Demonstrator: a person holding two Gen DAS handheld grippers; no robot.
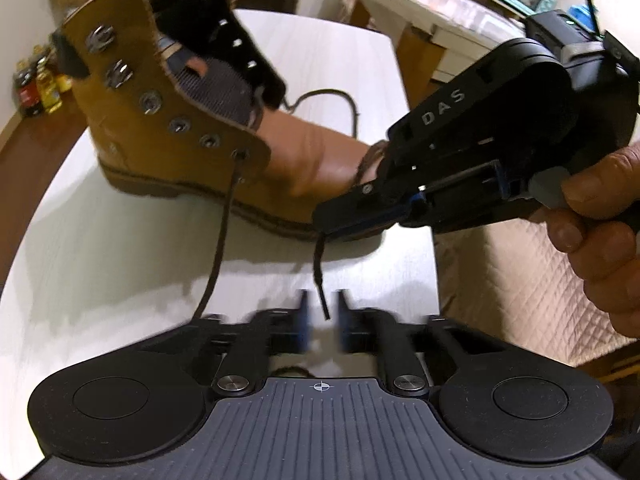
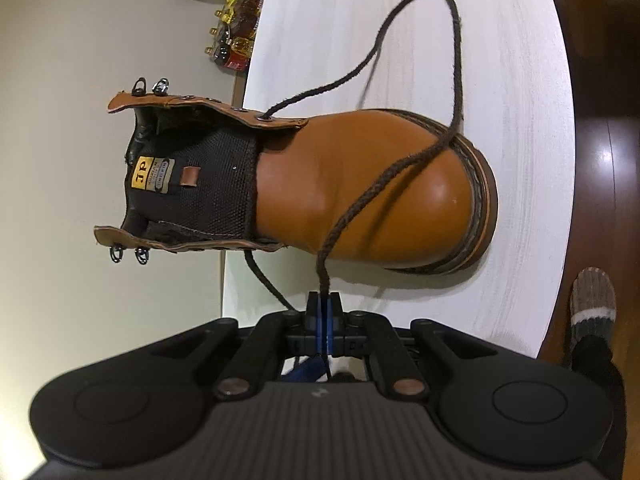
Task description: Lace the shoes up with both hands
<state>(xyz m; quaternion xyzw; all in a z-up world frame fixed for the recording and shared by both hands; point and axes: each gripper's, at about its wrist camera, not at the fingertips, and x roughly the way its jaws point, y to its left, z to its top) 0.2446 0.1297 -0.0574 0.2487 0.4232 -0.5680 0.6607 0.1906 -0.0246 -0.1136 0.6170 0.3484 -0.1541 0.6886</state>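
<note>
**Lace pinched at the boot's toe**

A tan leather boot (image 2: 360,184) lies on the white table (image 2: 520,80), tongue open. The right gripper (image 2: 324,304) is pressed together on the dark brown lace (image 2: 400,168), which crosses the toe from the lowest eyelet. The lace tip hangs between the left gripper (image 1: 322,320) fingers, blurred mid-closing; contact unclear. Bottles (image 2: 236,40) stand on the floor beyond; a slippered foot (image 2: 592,300) waits nearby.

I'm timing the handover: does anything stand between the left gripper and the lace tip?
Nothing visible does. The lace tip hangs from the shut right gripper, down into the gap of the open left gripper.
</note>
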